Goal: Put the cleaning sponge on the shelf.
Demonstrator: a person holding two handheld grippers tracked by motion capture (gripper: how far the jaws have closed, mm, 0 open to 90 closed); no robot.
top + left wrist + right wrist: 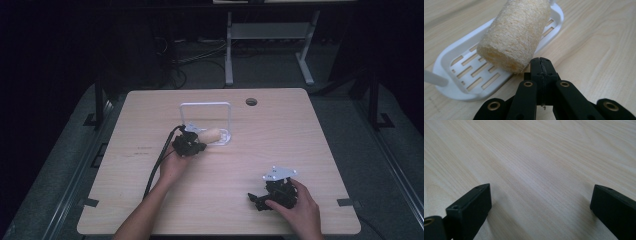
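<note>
A tan loofah roll (516, 32) lies on a white slotted tray (454, 93) near the table's middle. In the high view the loofah (211, 134) rests at the foot of a white wire frame (205, 104). My left gripper (540, 62) is shut with nothing between its jaws, and its tip is right at the roll's near lower edge. From above, the left gripper (200, 145) sits just left of the roll. My right gripper (541, 195) is wide open over bare wood. It rests on the table at the front right (256, 201), held by a hand.
The light wooden table (300, 140) has a round cable hole (251, 102) at the back. A black cable (159, 162) trails from the left gripper toward the front edge. Beyond the table stand the legs of a white desk (229, 55) on dark floor.
</note>
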